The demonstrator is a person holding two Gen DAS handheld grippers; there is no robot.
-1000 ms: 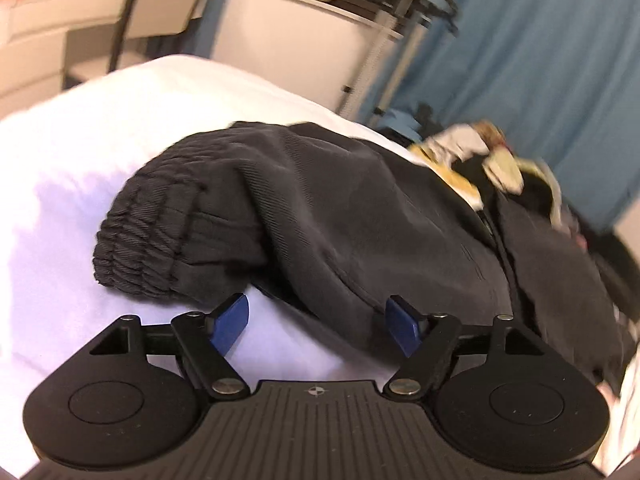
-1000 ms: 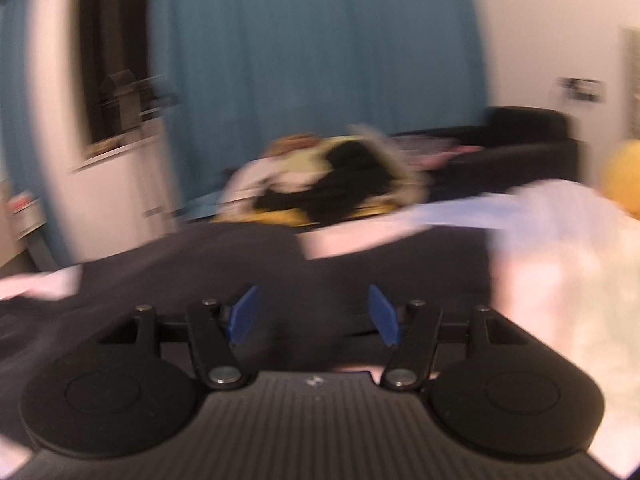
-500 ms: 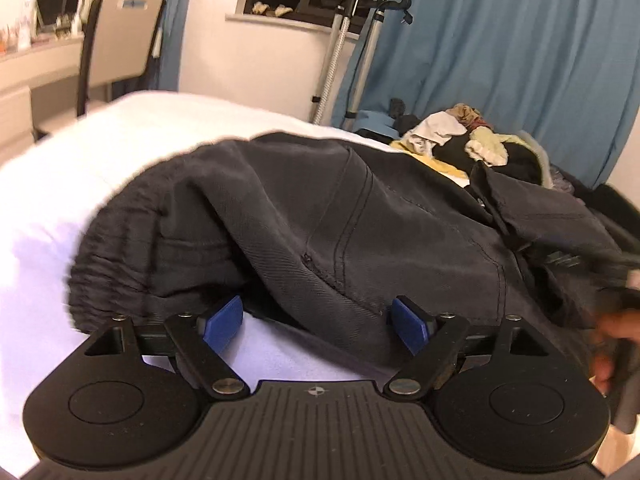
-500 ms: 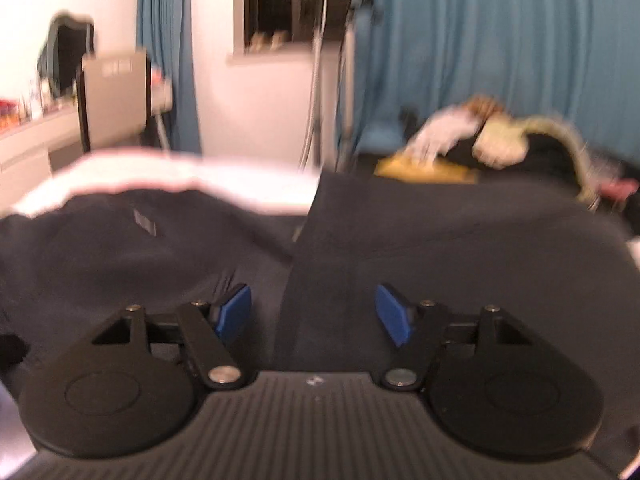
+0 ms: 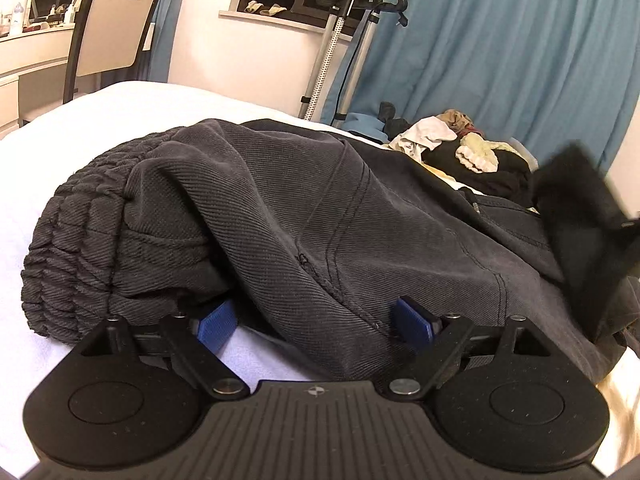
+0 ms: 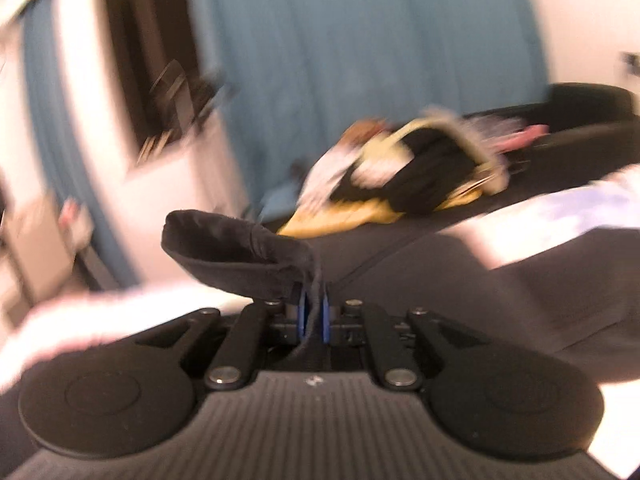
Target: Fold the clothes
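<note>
Between the blue pads of the left gripper (image 5: 316, 326) lies a ridge of the dark trousers (image 5: 320, 216); its jaws stand wide and are opening, and the pads do not press the cloth, though the right pad (image 5: 412, 324) sits just against the fabric's edge. Ahead of these fingers the trousers spread over the white bed (image 5: 80, 128), their gathered waistband (image 5: 76, 248) bunched to the left of the left pad. Beyond the trousers, far ahead and to the right, a heap of mixed clothes (image 5: 460, 148) lies before the blue curtain (image 5: 500, 48).

The right gripper (image 6: 314, 316) has its jaws closing on a thin fold of dark cloth (image 6: 240, 252), which is pinched between the two pads and rises up and to the left of the fingertips as a curled flap. More dark fabric stretches ahead and to the right of these fingers. This view is blurred, so finer detail of the grip cannot be told.
</note>
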